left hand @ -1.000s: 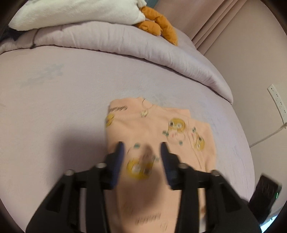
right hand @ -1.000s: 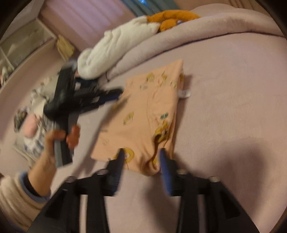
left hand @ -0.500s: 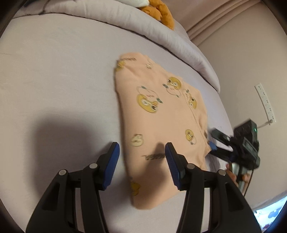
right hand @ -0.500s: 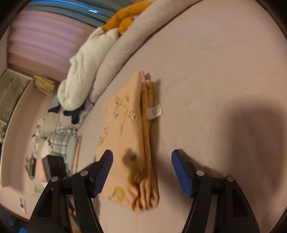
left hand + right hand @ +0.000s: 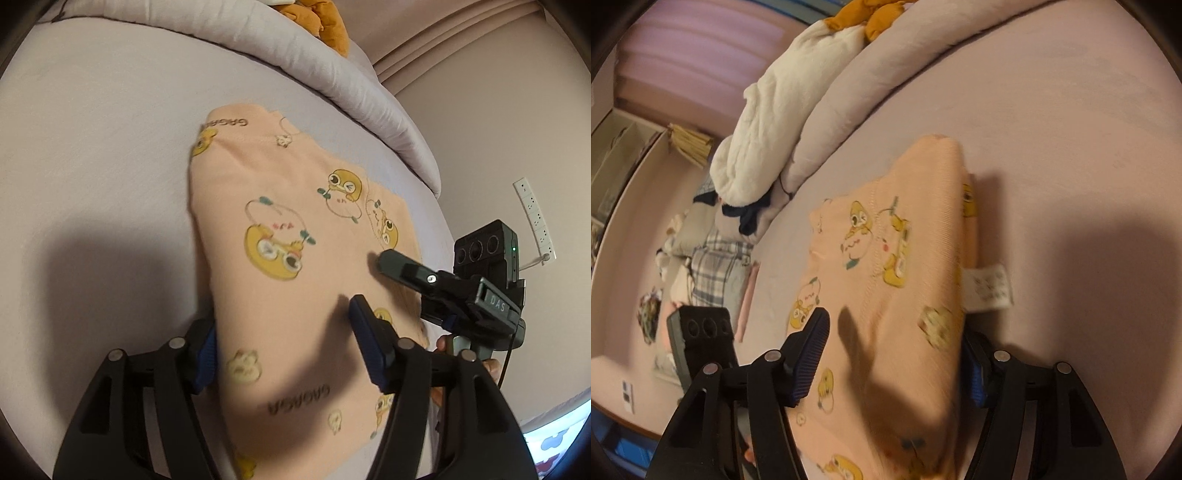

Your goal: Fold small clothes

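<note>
A folded peach garment (image 5: 295,266) printed with yellow cartoon figures lies flat on the pale lilac bed (image 5: 92,155), filling the middle of both wrist views. In the left wrist view the left gripper (image 5: 284,343) comes in from six o'clock with its fingers (image 5: 365,347) spread wide and opening; the near part of the garment lies between them. The finger at seven o'clock sits at the garment's left folded edge, partly tucked behind the cloth there, and the finger at five o'clock hovers over the print. Neither pad visibly presses the fabric, though contact at the left edge cannot be told for sure. At three o'clock in this view the right gripper (image 5: 391,264) reaches in over the garment's right edge, with a hand (image 5: 465,354) on its handle. In the right wrist view (image 5: 897,354) that gripper's fingers (image 5: 812,347) straddle the near end of the garment, one over the printed top at eight o'clock, the other just beyond the thick stacked fold at four o'clock; they stand apart and are closing slightly, without clamping the cloth. A white care label (image 5: 988,288) pokes out of the fold at three o'clock. A rolled duvet (image 5: 886,74), a white blanket (image 5: 764,129) and an orange plush toy (image 5: 871,18) lie toward twelve o'clock, well apart from the garment.
</note>
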`<state>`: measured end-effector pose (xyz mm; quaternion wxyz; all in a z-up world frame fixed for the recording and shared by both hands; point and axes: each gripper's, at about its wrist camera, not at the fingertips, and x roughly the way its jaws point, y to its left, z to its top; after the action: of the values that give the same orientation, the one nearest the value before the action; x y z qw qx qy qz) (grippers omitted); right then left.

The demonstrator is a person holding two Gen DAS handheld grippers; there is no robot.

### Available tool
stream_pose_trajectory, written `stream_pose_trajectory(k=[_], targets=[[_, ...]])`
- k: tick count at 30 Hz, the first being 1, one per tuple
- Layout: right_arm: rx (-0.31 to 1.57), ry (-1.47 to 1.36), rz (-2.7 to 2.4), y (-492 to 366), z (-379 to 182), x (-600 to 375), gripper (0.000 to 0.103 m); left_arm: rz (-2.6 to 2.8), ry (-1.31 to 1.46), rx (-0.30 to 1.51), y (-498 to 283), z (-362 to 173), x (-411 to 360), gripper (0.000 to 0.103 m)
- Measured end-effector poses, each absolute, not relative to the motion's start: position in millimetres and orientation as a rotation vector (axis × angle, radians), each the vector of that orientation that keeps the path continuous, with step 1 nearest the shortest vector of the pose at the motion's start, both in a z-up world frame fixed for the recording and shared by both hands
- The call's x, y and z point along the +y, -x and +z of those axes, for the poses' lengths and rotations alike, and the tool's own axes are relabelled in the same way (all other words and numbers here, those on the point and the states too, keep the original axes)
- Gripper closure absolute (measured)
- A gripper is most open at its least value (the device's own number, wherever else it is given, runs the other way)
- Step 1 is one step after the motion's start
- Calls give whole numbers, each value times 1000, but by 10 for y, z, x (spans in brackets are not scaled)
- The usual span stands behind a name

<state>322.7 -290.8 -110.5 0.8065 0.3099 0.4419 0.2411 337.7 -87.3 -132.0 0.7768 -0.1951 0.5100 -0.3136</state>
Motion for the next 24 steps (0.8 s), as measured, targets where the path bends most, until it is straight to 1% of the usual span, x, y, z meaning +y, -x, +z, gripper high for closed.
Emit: stream_pose_trajectory(k=[7, 9, 11, 18, 24], targets=[[936, -617, 510, -3244, -1124, -2884, 57, -660, 363, 1072, -3368, -1286, -975, 40], [929, -611, 505, -3218, -1127, -2904, 64, -644, 326, 1059, -3334, -1278, -994, 44], [923, -607, 503, -3201, -1120, -2891, 68, -628, 293, 1050, -3311, -1264, -1012, 46], [892, -544, 442, -3087, -1029, -2777, 74, -593, 251, 1029, -3262, -1253, -1005, 52], [836, -474, 412, -2883, -850, -2677, 76, -587, 217, 995, -3133, -1171, -1000, 66]])
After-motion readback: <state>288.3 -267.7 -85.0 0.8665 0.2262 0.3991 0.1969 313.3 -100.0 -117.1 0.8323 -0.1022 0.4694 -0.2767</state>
